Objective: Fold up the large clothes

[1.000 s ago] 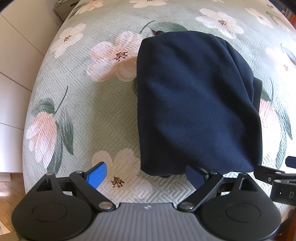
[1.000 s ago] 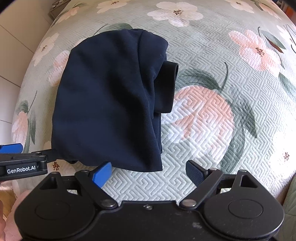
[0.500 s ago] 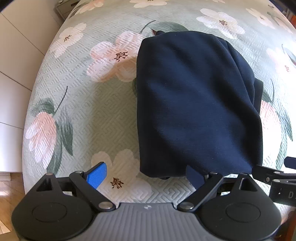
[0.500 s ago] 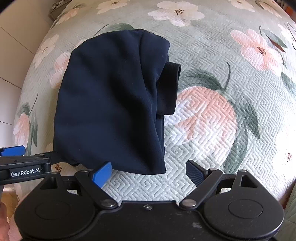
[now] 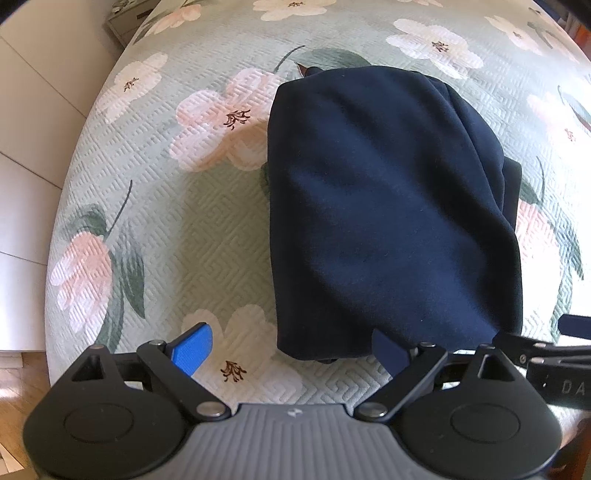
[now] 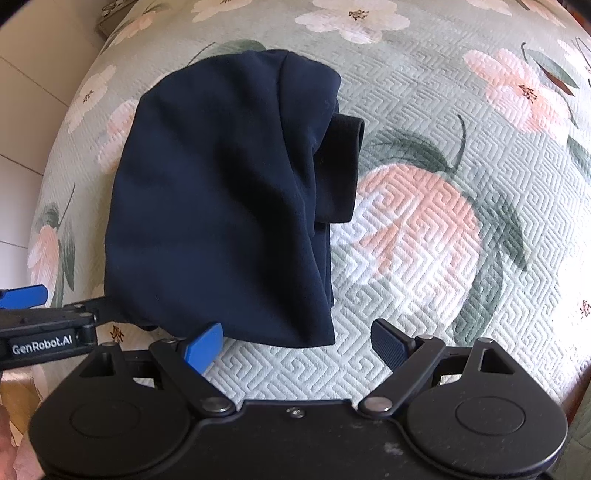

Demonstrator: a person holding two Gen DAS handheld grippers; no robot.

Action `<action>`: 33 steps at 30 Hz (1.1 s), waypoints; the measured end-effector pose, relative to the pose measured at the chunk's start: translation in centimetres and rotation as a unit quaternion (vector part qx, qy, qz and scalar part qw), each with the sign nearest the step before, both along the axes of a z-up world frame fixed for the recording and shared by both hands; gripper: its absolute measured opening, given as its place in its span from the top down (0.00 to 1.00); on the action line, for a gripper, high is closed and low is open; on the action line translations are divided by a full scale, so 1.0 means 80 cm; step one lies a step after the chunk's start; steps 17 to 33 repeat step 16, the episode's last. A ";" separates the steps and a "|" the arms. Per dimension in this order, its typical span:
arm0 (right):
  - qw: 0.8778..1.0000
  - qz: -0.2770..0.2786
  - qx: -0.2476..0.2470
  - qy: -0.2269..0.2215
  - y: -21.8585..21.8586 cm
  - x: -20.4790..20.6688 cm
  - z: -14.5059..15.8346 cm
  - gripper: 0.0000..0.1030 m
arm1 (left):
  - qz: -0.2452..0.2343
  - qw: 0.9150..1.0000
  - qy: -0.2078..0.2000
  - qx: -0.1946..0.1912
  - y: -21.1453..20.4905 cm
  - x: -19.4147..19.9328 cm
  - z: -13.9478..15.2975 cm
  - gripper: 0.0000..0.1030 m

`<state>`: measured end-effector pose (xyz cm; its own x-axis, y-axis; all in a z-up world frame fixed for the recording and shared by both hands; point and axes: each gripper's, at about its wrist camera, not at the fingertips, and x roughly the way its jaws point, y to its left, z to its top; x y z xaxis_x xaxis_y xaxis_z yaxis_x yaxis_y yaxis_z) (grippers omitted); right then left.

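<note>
A dark navy garment [image 5: 388, 221] lies folded into a compact bundle on the floral bedspread [image 5: 192, 229]; it also shows in the right wrist view [image 6: 221, 199], with a cuff-like end [image 6: 341, 166] sticking out on its right side. My left gripper [image 5: 291, 350] is open and empty just short of the garment's near edge. My right gripper [image 6: 295, 341] is open and empty, also at the near edge. Each gripper shows at the side of the other's view.
The bed's left edge [image 5: 62, 206] drops to a white wall and wooden floor [image 5: 14, 402]. A small grey nightstand [image 5: 129, 18] stands at the far left corner. Bare bedspread lies to the right of the garment [image 6: 461, 240].
Both grippers have drawn back slightly toward me; the garment lies still and both stay open.
</note>
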<state>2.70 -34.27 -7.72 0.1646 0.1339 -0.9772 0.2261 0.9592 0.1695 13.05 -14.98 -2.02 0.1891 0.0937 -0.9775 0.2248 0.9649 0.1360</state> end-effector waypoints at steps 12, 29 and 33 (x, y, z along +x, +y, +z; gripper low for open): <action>1.000 -0.009 -0.006 0.005 -0.007 0.000 -0.005 0.01 | -0.012 1.000 -0.022 0.007 -0.002 0.001 0.000 0.06; 1.000 -0.009 -0.005 0.006 -0.006 -0.001 -0.007 0.01 | -0.003 1.000 -0.009 0.008 0.002 0.004 -0.003 0.06; 1.000 -0.009 -0.005 0.006 -0.006 -0.001 -0.007 0.01 | -0.003 1.000 -0.009 0.008 0.002 0.004 -0.003 0.06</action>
